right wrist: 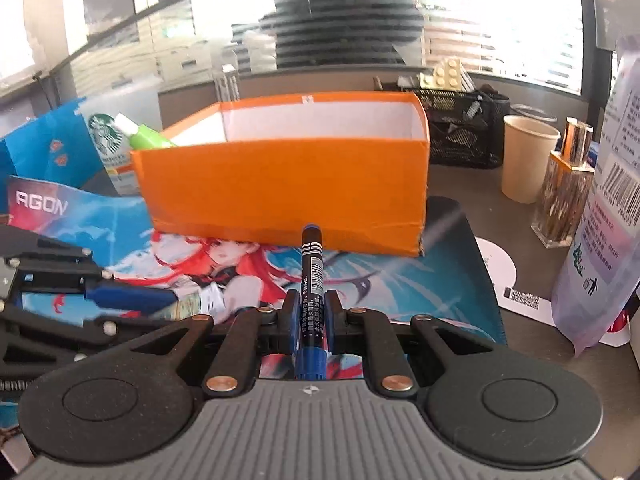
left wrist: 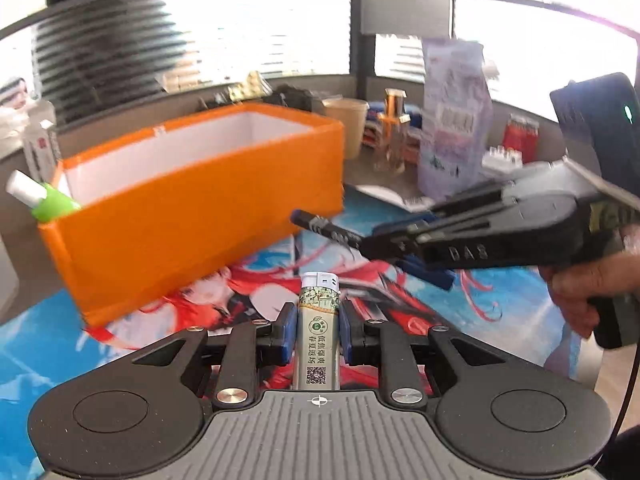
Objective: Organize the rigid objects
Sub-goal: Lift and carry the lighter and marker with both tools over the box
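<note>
One lighter [left wrist: 318, 320], one marker [right wrist: 311, 280] (each gripped), one orange box [right wrist: 280, 184]

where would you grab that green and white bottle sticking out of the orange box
Grip the green-and-white bottle on its white upper end, coming from above the orange box. It leans over the box's corner, so only that end is clear of the walls.

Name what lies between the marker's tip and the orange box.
Nothing stands there: in the right wrist view only a bare strip of the printed mat separates the marker from the orange box.
</note>
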Tool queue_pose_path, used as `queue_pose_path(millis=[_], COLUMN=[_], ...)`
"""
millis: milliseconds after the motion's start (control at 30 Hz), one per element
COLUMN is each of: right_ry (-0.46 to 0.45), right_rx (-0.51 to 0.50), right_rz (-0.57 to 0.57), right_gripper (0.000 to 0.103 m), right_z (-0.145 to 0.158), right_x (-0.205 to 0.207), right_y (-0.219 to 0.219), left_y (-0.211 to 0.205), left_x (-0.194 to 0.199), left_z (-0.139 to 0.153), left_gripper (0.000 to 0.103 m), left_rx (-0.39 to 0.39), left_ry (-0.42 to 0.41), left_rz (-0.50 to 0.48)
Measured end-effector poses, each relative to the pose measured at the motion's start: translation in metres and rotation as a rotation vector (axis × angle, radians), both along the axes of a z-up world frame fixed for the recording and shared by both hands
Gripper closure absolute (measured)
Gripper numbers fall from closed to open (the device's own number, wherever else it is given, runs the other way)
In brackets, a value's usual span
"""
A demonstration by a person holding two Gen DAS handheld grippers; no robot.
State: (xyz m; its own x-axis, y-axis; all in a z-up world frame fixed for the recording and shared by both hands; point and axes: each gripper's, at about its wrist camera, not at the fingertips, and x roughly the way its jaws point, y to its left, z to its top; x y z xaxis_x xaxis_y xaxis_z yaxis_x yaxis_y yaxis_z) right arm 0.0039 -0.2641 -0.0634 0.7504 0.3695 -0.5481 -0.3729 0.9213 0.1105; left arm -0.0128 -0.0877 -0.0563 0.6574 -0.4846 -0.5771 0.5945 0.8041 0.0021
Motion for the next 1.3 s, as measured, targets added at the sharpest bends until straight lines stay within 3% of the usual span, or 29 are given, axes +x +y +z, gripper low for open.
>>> queue_pose_path(millis=[400,800,1300], right_ry=[-0.081,-0.162,-0.211], right_rx=[0.020,0.038,0.080], right_rz=[0.032,0.047,0.033], right_gripper=[0.091,0.091,0.091], right_z=[0.035,0.069,0.091], right_x=[-0.023,-0.028,-0.006], right_y=[0.013,0.017,0.013], left_y=[0.022,0.026,0.025], left_x=[0.011,0.016,0.037], left_z=[0.040,0.081,0.104], left_gripper=[0.083,0.082,0.082], left_rx=[-0.036,-0.075,-0.098], left_ry=[-0.038,-0.124,-0.170], left_rz=[0.119,0.139,0.178])
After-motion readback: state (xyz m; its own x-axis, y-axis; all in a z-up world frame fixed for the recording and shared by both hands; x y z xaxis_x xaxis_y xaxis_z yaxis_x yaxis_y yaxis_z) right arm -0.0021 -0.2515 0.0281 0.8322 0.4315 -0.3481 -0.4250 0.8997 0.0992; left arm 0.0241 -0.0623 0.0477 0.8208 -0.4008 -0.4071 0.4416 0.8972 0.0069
